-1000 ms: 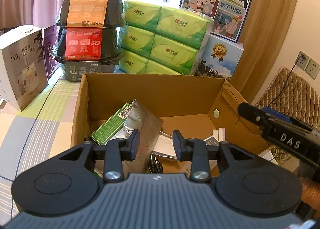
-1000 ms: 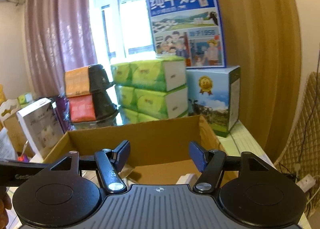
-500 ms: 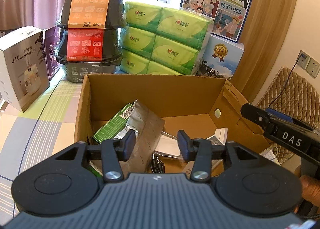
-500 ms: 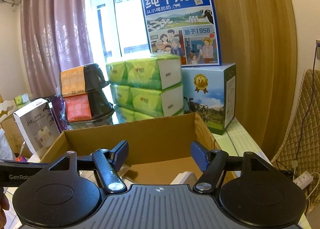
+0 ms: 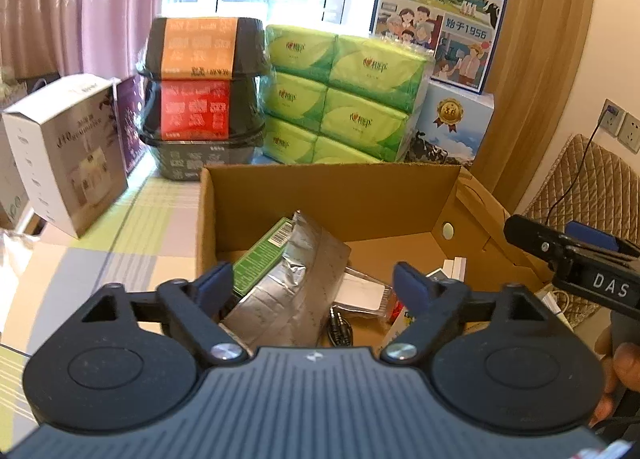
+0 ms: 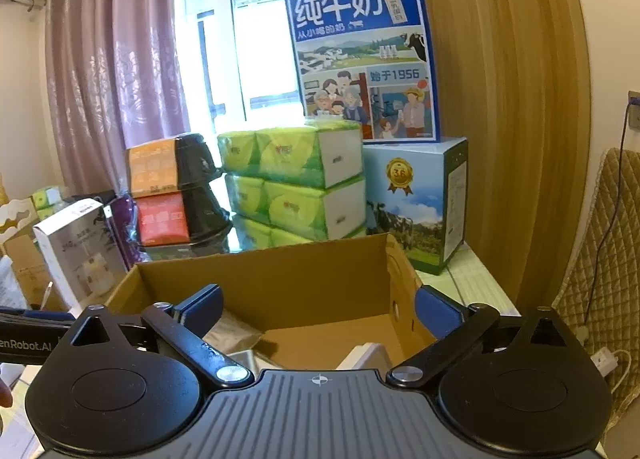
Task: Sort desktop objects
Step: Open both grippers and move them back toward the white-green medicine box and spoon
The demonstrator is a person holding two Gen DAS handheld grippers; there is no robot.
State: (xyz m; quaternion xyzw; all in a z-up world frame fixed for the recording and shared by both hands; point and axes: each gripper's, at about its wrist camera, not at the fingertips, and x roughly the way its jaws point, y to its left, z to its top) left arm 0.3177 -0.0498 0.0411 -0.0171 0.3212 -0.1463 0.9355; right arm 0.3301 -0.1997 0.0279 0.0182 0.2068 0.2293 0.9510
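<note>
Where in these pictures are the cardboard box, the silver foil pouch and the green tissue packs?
cardboard box (image 5: 320,195): left wrist view, inner back wall.
silver foil pouch (image 5: 296,279): left wrist view, middle of its crinkled face.
green tissue packs (image 6: 292,187): right wrist view, middle of the stack.

Left gripper (image 5: 313,283) body blocked the near wall of the cardboard box (image 5: 320,195) and the lower part of the silver foil bag (image 5: 292,291). Green packet (image 5: 264,255) was half buried under that bag. Black cable plug (image 5: 340,325) showed only its tip; the rest was hidden. White items (image 5: 454,269) by the right box wall were too small to identify. Right gripper (image 6: 318,311) body covered most of the box floor; the white object (image 6: 370,355) beyond it was cut off, type unclear. Humidifier box (image 5: 68,155) print was blurred. A hand (image 5: 624,363) was clipped at the right edge.
</note>
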